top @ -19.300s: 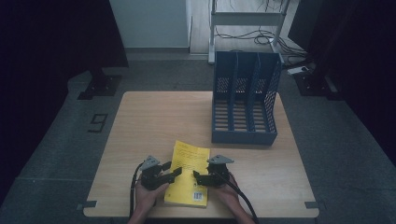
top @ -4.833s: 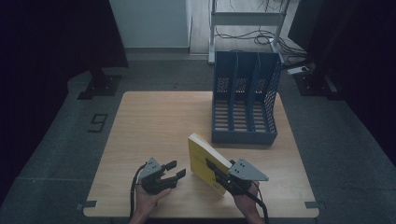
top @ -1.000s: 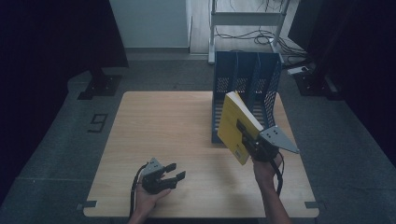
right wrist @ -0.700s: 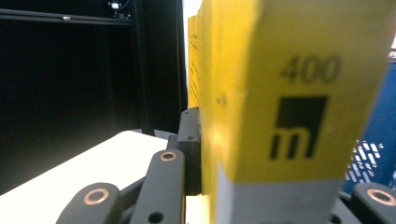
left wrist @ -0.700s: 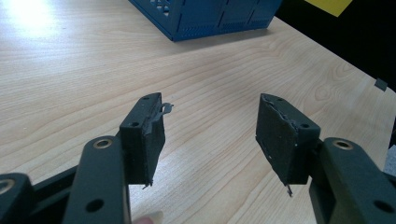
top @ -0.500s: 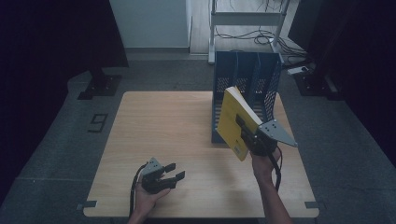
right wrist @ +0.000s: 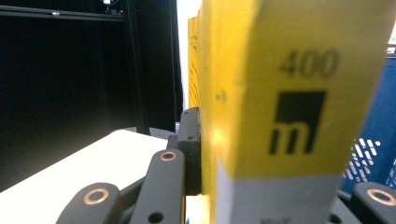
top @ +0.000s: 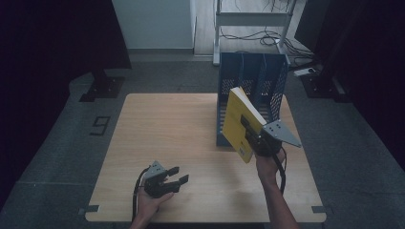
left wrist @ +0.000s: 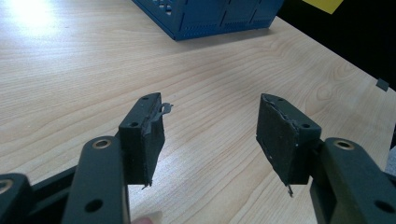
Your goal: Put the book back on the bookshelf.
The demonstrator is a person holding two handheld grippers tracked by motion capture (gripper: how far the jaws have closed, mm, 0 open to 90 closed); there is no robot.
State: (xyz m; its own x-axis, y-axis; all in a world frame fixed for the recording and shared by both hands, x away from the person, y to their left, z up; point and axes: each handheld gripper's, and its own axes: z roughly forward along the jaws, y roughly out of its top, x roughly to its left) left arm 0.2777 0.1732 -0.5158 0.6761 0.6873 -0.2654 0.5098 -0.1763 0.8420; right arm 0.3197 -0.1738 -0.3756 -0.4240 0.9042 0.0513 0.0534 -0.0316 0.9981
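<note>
- right tongs (top: 253, 138) clamped on the yellow book (top: 239, 121), held tilted in the air, right of centre in the high view, before the blue file rack (top: 272, 86)
- rack's slots look empty
- left tongs (top: 174, 176) apart, low over the counter (top: 167, 124), lower left

Left gripper (top: 165, 177): matte black body, grey three-cornered plate on top, black cable trailing from the rear. Its fingers (left wrist: 142, 135) are black linkage bars with round brass-toned rivets and small screw holes, ending in flat dark rubber pads, frayed at the edges.

Right gripper (top: 260, 139): same black build, larger grey plate, copper-coloured rivets, black cable.

Forearms apparently bare; no sleeves discernible in the dim light.
</note>
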